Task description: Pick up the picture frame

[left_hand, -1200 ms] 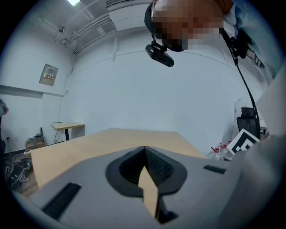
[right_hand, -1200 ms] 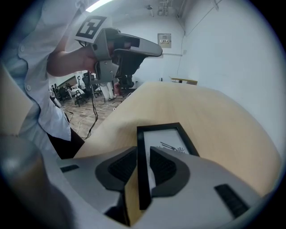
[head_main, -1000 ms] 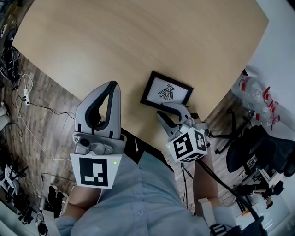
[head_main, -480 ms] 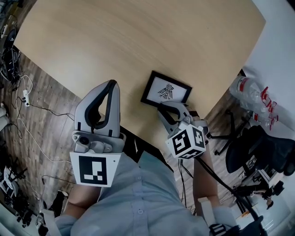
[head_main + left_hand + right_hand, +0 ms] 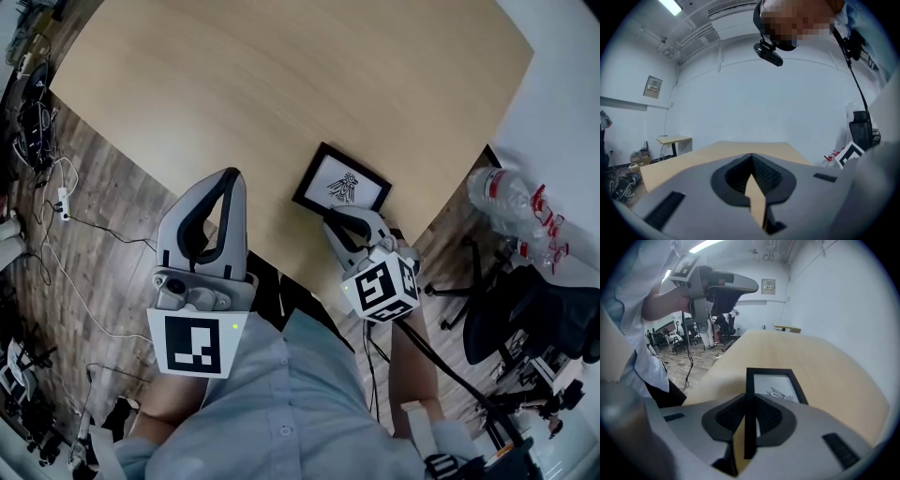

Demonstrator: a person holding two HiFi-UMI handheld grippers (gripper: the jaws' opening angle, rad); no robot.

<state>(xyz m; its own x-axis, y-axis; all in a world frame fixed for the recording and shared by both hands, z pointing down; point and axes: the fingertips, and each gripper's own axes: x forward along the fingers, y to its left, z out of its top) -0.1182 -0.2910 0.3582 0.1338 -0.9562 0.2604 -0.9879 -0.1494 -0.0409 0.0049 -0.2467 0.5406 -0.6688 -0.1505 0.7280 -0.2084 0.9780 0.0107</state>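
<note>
The picture frame [image 5: 342, 184], black-rimmed with a white print of a dark bird-like figure, lies flat near the front right corner of the wooden table [image 5: 281, 84]. My right gripper [image 5: 351, 215] is shut, its tips right at the frame's near edge. In the right gripper view the frame [image 5: 776, 383] lies just beyond the right gripper [image 5: 746, 397], and its left border shows through the thin slit between the jaws. My left gripper [image 5: 228, 174] is shut and holds nothing, raised over the table's front edge to the left of the frame. The left gripper view shows that gripper [image 5: 751, 157] over bare tabletop.
Clear plastic bottles [image 5: 511, 192] with red labels and a black office chair [image 5: 534, 309] stand on the floor right of the table. Cables and a power strip [image 5: 58, 192] lie on the wood floor to the left. A white wall runs behind the table.
The right gripper has edged slightly closer to the frame's near edge. The left gripper and the frame have stayed where they were.
</note>
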